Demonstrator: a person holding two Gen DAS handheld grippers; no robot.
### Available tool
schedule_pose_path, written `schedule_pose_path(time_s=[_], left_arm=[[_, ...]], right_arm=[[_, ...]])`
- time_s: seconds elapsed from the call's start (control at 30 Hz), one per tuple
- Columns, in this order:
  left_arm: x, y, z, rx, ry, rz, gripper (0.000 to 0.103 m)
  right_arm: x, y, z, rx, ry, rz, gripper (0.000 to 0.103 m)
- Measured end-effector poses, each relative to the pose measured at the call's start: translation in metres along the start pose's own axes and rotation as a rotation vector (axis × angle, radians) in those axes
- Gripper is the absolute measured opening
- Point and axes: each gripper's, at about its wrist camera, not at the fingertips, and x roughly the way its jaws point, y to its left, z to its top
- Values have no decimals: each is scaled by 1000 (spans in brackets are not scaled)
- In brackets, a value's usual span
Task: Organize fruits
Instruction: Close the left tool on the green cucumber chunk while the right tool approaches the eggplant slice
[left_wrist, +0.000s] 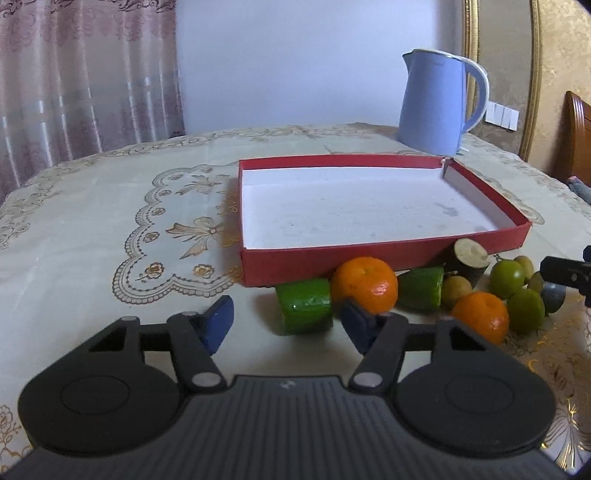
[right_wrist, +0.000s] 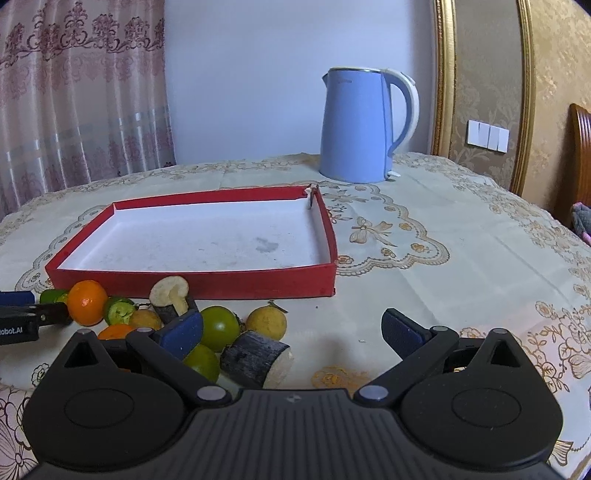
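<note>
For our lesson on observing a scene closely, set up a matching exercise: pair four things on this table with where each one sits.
Things:
1. kettle
2. red tray
3. cucumber piece
4. left gripper

Places:
A. just in front of the tray's near wall, beside an orange
B. behind the tray's far corner
C. nearest the camera, open
D. mid-table, with nothing in it

Pairs: 1-B, 2-D, 3-A, 4-C

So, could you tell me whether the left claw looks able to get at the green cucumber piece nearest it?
Probably yes. The left claw stands open right before the cucumber piece, with nothing in between. An orange crowds the piece's right side, so the right finger has little room.
</note>
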Motion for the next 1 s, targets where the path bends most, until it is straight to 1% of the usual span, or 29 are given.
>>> schedule_pose_path(time_s=[0.03,0.07,0.13,0.23,0.27,0.33,0.43,0.53,0.6,0.67,0.73,0.83,0.9,1.0], left_arm=[[0,1,0,-4,2,-9,60],[0,1,1,-9,5,-20,55],[-1,1,1,-14,8,-40,50],[-1,2,2,-34,13,-49,47],[-1,2,2,-45,14,-52,44],[-3,-2,1,-32,4,-51,40],[-4,-8,0,-13,-2,-27,40],[-5,-10,0,-13,-1,-23,35],[-5,-11,-1,-8,-6,-18,35],[-4,-10,0,-22,-6,-20,30],[-3,-11,1,-23,-12,-5,27],[-4,-10,0,-32,-19,-5,27],[-6,-11,-2,-43,-36,15,26],[-7,-10,-3,-64,-43,21,25]], right_arm=[[1,-1,0,4,1,2,103],[1,-2,0,6,3,2,103],[1,-2,0,5,1,-5,103],[1,-1,0,2,3,-7,103],[1,-1,0,3,4,-6,103],[2,-1,0,2,7,-7,103],[3,-2,0,2,9,-7,103],[2,-3,0,2,10,-8,103],[0,-8,-1,0,8,-12,103],[-4,-14,-1,-5,4,-11,103],[-9,-23,-3,0,-5,-15,103],[-19,-36,-7,9,-17,2,103],[-21,-40,-8,11,-18,1,103],[-21,-40,-10,7,-8,55,103]])
